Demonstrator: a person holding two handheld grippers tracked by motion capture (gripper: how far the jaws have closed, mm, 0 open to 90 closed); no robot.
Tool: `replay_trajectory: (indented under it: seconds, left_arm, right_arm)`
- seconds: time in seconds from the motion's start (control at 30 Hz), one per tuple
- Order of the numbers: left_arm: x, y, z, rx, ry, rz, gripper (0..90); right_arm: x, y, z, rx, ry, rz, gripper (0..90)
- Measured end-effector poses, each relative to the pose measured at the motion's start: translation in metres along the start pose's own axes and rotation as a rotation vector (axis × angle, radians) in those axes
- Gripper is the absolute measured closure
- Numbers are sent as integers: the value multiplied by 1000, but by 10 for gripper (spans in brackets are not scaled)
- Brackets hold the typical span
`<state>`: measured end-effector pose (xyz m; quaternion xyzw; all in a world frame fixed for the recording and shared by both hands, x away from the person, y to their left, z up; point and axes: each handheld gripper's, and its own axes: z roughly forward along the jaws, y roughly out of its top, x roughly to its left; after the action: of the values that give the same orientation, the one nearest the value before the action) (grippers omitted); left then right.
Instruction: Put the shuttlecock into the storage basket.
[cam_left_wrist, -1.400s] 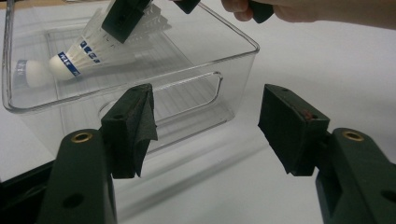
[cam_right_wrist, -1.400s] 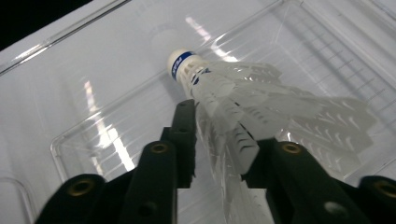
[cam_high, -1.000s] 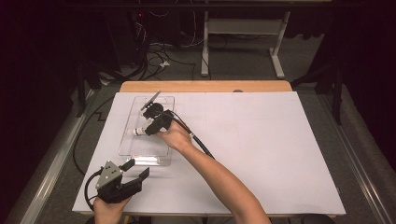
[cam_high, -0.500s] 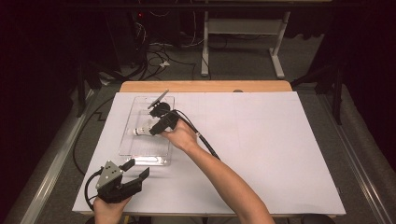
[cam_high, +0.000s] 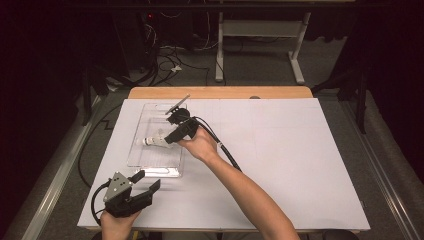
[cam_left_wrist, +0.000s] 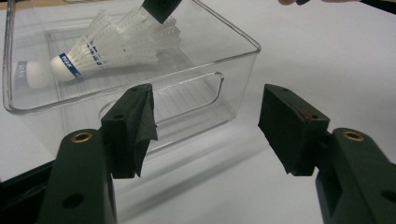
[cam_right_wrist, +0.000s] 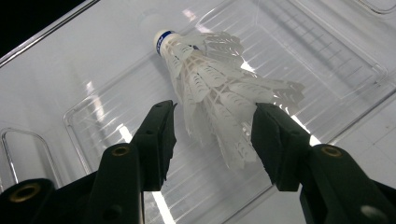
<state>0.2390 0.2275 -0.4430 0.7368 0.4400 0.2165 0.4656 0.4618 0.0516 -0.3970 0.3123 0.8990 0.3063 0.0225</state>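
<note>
Right hand-held gripper (cam_right_wrist: 212, 126) half open astride shuttlecock (cam_right_wrist: 219, 91) skirt in clear bin (cam_high: 142, 159), grip unclear; left hand-held gripper (cam_left_wrist: 208, 123) wide open, empty, on desk (cam_high: 300, 150).

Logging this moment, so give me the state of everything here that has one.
Shuttlecock: on its side inside the bin, skirt between the right gripper's jaws.
Clear bin: upright, uncovered.
Right gripper: jaws around the skirt; grip unclear.
Left gripper: open, empty.

A large white paper sheet (cam_high: 280, 165) is spread over the light wooden table (cam_high: 220, 92). Tangled dark cables (cam_high: 167, 62) are seen on the grey floor (cam_high: 260, 70) beyond.
</note>
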Motion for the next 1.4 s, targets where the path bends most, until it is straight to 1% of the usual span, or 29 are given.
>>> replay_trajectory:
  seconds: [0.07,0.17,0.3,0.47,0.6,0.7,0.73,0.8,0.9,0.93,1.07,1.4]
  left_arm:
    - [0,0,0,0,0,0,368]
    - [0,0,0,1,1,-1,368]
    - [0,0,1,3,1,0,368]
    - [0,0,1,4,1,3,368]
    - [0,1,1,4,1,4,368]
    - [0,1,1,4,0,1,368]
    - [0,1,1,3,0,1,368]
    - [0,1,1,4,0,2,368]
    - [0,1,2,5,1,2,368]
    - [0,1,2,5,1,2,368]
    - [0,1,2,5,2,1,368]
    - [0,1,3,6,2,2,368]
  right_arm:
    - [0,-1,-2,-2,2,2,501]
    - [0,-2,-4,-3,5,-11,506]
    - [1,-3,-8,-12,3,-10,513]
    - [0,-7,-15,-43,12,-11,516]
    - [0,-10,-18,-51,21,-13,518]
    - [1,-13,-21,-59,27,-25,518]
    - [0,-14,-23,-76,31,-27,518]
    - [-1,-16,-24,-81,35,-29,518]
    - [-3,-19,-27,-95,49,-8,513]
    - [-4,-20,-28,-99,49,-17,511]
    - [-4,-22,-31,-104,46,-25,502]
    - [-8,-29,-34,-122,50,-15,494]
